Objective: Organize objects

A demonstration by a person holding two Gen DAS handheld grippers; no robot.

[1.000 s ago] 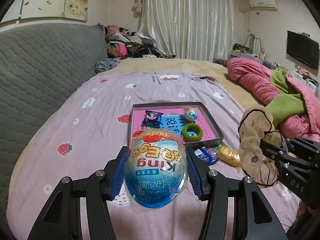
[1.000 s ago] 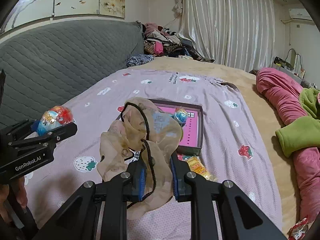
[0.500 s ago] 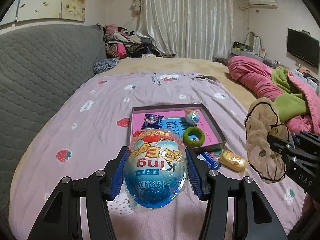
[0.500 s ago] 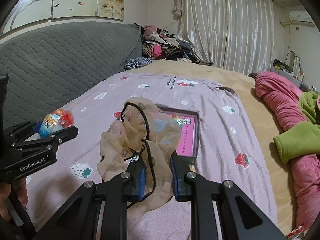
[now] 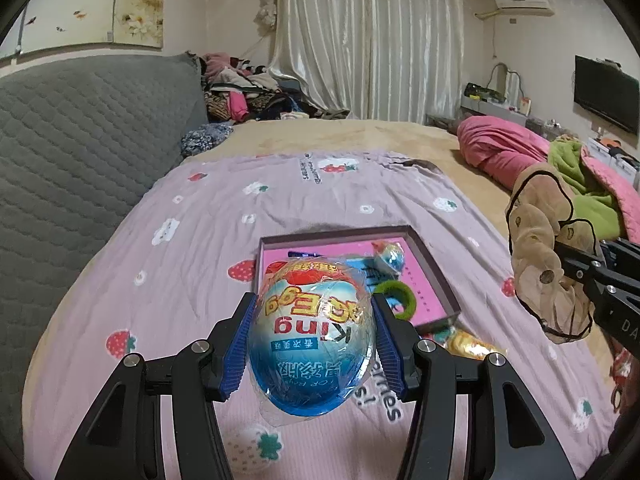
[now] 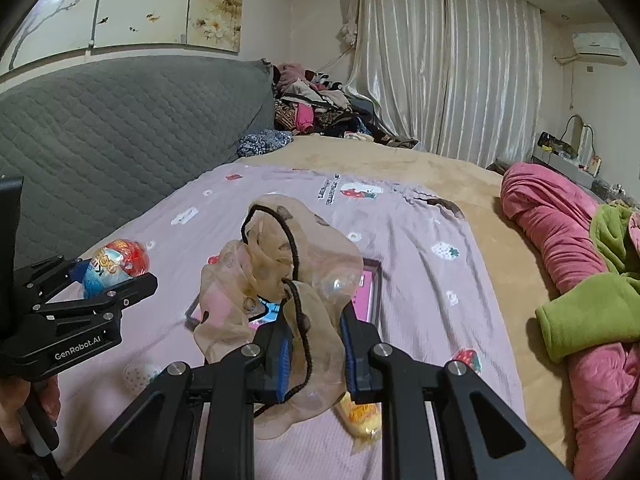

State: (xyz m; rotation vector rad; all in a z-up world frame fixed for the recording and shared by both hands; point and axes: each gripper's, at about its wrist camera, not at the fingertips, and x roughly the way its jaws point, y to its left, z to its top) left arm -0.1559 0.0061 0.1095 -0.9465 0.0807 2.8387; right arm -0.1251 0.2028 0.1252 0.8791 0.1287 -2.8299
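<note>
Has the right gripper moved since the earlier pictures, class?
Yes. In the left wrist view, the right gripper, holding the sheer pouch, has risen and drifted right of the pink tray.

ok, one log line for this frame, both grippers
left gripper: shut on toy egg | right gripper: shut on mesh pouch | both held above tray

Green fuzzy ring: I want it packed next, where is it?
In the left wrist view, the green fuzzy ring lies inside the pink-lined shallow box, near its front edge, just right of the gripped blue foil egg.
</note>
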